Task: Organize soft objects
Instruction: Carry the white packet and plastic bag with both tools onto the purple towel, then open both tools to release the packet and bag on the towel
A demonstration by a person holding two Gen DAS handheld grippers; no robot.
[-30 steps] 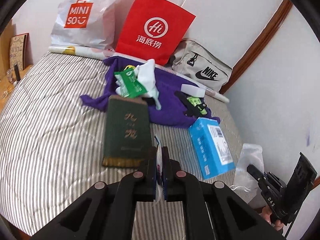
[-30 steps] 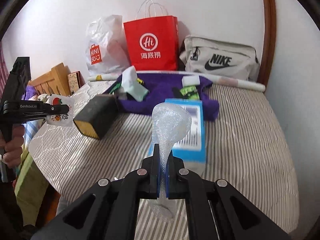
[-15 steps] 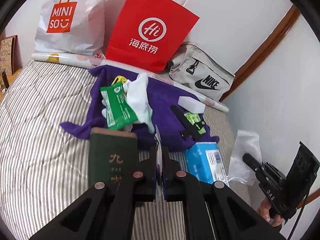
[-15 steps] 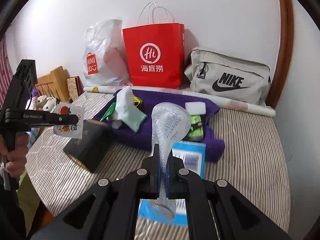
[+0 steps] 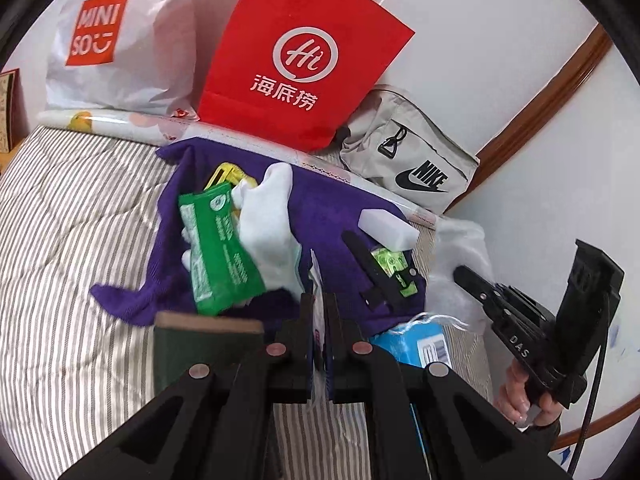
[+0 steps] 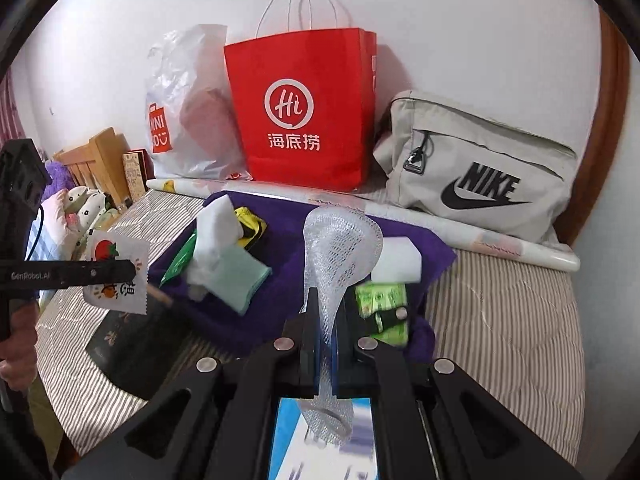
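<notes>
My left gripper (image 5: 317, 304) is shut on a thin white sachet with fruit print (image 6: 116, 276), seen edge-on (image 5: 316, 276) in its own view, above the near edge of the purple cloth (image 5: 332, 216). My right gripper (image 6: 326, 312) is shut on a clear bubble-wrap bag (image 6: 340, 244), held over the cloth's near edge (image 6: 432, 248). On the cloth lie a green packet (image 5: 220, 248), a white cloth (image 5: 268, 216), a white sponge block (image 5: 388, 228) and a black-and-green item (image 5: 392, 268).
A dark green book (image 5: 192, 344) and a blue box (image 5: 424, 344) lie on the striped bed (image 5: 72, 240) below the grippers. A red paper bag (image 6: 304, 112), a white Miniso bag (image 6: 184, 112), a grey Nike bag (image 6: 480, 168) and a paper roll (image 6: 440, 224) stand along the wall.
Both grippers have moved forward toward the purple cloth, still holding the sachet and the bubble-wrap bag. The book and blue box have slid down under the grippers in view.
</notes>
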